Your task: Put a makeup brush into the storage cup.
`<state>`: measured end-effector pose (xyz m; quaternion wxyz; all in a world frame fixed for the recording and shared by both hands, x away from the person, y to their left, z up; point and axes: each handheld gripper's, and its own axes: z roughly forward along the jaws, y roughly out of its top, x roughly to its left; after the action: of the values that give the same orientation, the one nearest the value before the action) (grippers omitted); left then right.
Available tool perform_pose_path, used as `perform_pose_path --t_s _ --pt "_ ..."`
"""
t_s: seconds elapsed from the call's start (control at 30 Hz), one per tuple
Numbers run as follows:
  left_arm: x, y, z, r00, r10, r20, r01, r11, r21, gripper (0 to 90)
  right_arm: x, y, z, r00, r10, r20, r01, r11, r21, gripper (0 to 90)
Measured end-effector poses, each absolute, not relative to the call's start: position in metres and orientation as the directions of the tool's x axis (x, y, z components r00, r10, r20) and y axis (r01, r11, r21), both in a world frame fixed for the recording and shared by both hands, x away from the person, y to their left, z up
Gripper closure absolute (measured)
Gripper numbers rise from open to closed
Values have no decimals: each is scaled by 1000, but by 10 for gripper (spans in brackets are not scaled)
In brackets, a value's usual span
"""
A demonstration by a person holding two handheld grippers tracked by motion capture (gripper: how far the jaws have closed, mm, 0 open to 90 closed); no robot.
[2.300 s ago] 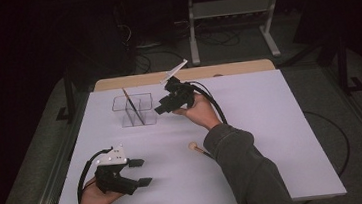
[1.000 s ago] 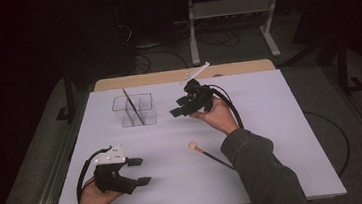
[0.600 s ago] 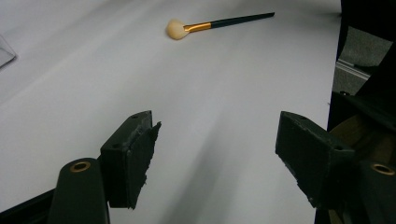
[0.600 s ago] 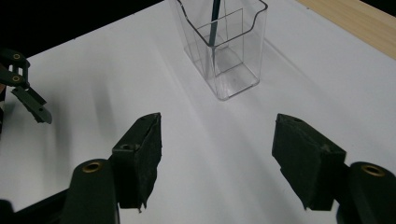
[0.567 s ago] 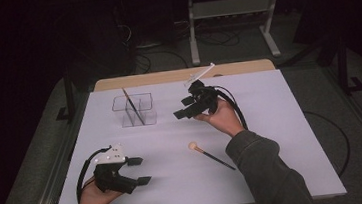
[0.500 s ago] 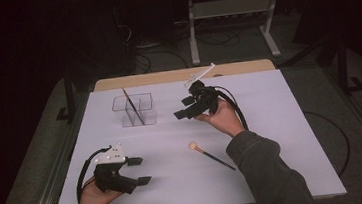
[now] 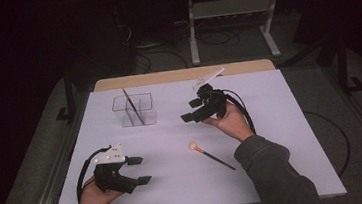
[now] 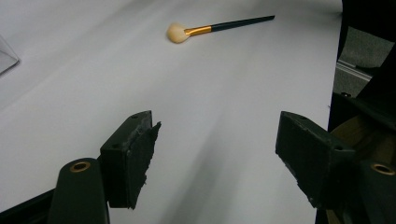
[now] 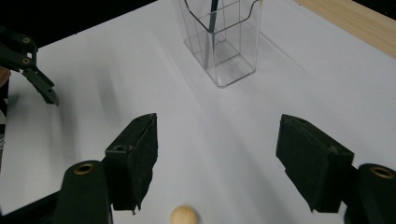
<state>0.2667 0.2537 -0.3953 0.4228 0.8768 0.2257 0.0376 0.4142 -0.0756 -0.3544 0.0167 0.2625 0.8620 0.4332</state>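
High view: left gripper (image 7: 136,170) sits nearest the front table edge, jaws wide, empty. Beyond it, a makeup brush (image 7: 210,155) lies loose on the white table (image 7: 271,123). Right gripper (image 7: 192,110) hovers past the brush, jaws wide, empty. Farthest, the clear organizer (image 7: 134,109) holds one brush; judged half done. Open room surrounds the organizer.

No lettering, label, brand mark or number can be read anywhere in these views. The makeup brush (image 7: 210,154) beside the clear acrylic organizer (image 7: 134,109) shows a plain dark handle and gold ferrule (no print legible on either), and the white table cover (image 7: 281,122) around the organizer is unmarked.
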Motion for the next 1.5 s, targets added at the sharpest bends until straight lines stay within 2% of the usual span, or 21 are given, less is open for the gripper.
perform_pose_path --t_s 0.43,1.5 --pt "266 253 -395 896 427 -118 359 -543 759 273 397 -91 -355 -864 472 174 427 504 751 303" --pt "263 256 -392 888 444 -118 364 -525 769 264 373 -116 -353 -848 496 189 459 508 728 267"
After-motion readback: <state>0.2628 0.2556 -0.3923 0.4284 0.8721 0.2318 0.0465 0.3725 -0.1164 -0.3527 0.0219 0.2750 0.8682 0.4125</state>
